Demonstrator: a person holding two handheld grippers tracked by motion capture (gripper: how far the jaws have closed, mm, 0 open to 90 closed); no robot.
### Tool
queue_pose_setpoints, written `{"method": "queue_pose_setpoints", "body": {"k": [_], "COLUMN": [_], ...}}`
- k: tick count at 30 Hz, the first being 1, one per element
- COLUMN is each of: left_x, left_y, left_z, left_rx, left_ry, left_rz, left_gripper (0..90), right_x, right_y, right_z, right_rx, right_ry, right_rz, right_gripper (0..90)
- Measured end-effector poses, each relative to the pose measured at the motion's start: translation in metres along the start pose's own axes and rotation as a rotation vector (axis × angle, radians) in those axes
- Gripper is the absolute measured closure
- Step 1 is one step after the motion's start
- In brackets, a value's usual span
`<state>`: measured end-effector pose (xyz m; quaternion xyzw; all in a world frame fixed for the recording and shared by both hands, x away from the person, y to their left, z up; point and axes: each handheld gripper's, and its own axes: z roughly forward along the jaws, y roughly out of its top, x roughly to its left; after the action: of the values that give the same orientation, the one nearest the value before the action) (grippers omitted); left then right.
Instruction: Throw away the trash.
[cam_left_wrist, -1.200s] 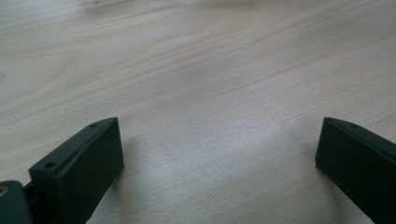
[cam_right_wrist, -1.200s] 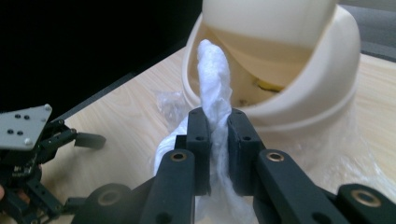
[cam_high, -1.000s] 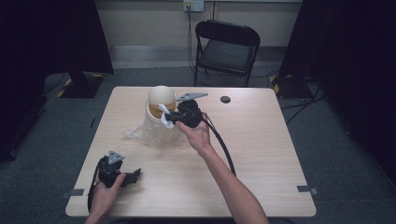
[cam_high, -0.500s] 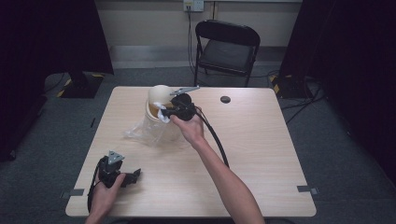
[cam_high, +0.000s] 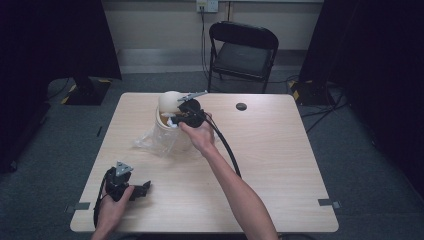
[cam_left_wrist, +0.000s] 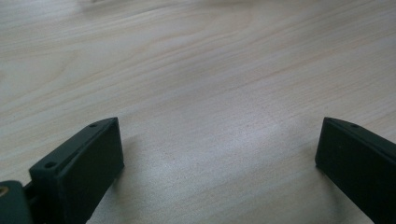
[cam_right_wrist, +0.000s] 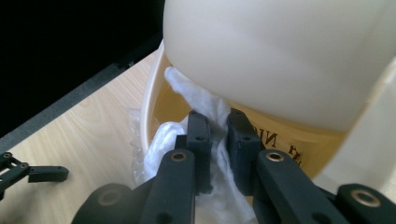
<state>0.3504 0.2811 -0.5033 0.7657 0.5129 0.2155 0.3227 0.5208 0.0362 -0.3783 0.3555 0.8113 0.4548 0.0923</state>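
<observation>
Wooden table (cam_high: 280, 165) | left gripper (cam_left_wrist: 219, 154) jaws wide, empty | right gripper (cam_right_wrist: 218, 128) jaws pinch white wrap (cam_right_wrist: 205, 105)

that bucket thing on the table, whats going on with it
A person works with a claw in each hand. The right claw is shut on a clear plastic bag at the rim of the tan container, under the cream dome on top. The left claw lies open on the table, near the front edge, holding nothing.
</observation>
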Motion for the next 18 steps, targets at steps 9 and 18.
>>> {"method": "queue_pose_setpoints", "body": {"k": [9, 18], "left_x": [0.000, 0.000], "left_y": [0.000, 0.000], "left_z": [0.000, 0.000], "left_rx": [0.004, 0.000], "left_ry": [-0.001, -0.003], "left_rz": [0.006, 0.000], "left_gripper": [0.4, 0.4], "right_x": [0.005, 0.012], "right_y": [0.003, 0.004], "right_z": [0.008, 0.011], "right_rx": [0.049, 0.102], "right_ry": [-0.042, -0.093], "right_rz": [-0.032, -0.095], "right_gripper": [79.4, 76.0]}}
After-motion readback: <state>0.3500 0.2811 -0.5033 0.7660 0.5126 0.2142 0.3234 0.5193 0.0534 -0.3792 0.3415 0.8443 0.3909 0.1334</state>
